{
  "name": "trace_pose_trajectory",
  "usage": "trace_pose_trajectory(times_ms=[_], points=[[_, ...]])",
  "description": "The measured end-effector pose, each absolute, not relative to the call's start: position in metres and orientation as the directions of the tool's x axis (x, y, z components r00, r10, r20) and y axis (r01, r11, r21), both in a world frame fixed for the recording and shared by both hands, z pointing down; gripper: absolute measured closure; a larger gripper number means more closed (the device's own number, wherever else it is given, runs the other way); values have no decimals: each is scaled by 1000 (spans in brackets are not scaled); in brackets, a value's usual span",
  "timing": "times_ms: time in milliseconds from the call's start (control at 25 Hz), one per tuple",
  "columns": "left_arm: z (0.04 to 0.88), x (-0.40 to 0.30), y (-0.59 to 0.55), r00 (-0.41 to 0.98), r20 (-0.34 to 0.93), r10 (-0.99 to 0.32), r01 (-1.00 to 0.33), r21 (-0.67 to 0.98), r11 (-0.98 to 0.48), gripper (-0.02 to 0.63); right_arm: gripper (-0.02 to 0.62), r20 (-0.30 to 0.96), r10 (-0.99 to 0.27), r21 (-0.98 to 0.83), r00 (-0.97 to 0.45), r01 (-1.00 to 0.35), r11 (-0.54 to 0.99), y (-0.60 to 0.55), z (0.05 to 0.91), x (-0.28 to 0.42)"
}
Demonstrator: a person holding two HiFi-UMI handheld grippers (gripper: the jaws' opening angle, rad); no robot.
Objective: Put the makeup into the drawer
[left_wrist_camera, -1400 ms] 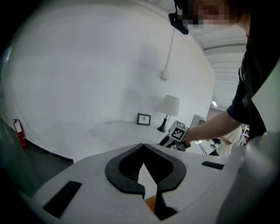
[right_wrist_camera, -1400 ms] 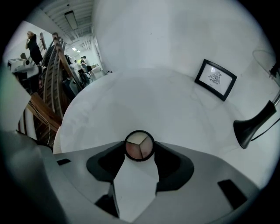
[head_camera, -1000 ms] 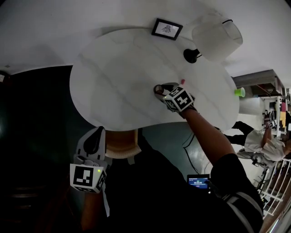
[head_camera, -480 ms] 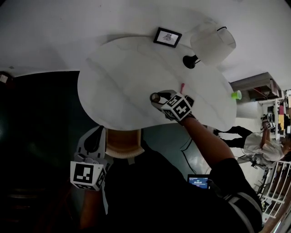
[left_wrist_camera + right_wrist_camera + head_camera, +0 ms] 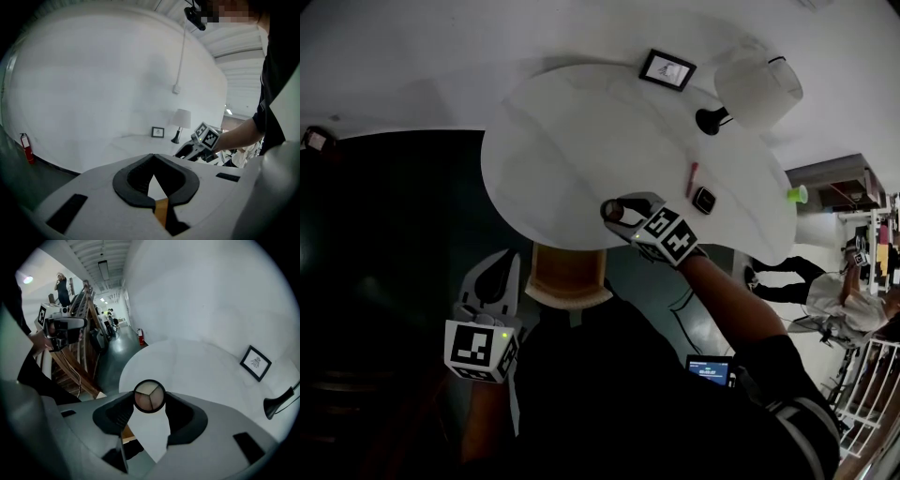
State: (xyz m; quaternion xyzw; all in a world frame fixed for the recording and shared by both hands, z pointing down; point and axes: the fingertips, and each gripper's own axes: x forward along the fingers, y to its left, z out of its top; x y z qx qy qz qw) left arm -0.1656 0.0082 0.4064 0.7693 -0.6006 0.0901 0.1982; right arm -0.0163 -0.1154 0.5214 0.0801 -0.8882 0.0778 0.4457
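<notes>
Right gripper (image 5: 149, 402) clamps palette (image 5: 149, 394); lamp (image 5: 757, 91), frame (image 5: 667, 70), stick (image 5: 692, 174) on table (image 5: 572, 150).

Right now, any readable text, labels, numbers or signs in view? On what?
None readable.
Small blue screen low in the head view: lit characters, too small to read.
Framed picture on the table: dark drawing, no legible print.
Cubes on left gripper and right gripper: square patterns only, no letters.
Makeup compact in the right gripper: no print visible.
</notes>
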Motion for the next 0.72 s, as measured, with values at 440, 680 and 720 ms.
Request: trace_pose_trajectory(times_ms=[440, 680, 720], points=[[419, -178, 26, 282, 404, -870, -955, 209, -212, 595, 383, 813, 47, -80, -581, -32, 996, -18, 530, -56], [429, -181, 29, 281, 409, -868, -953, 226, -202, 595, 383, 816, 126, -129, -565, 34, 991, 21, 551, -67], [432, -182, 30, 277, 412, -868, -954, 229, -196, 595, 383, 814, 136, -136, -565, 43, 990, 27, 556, -70]])
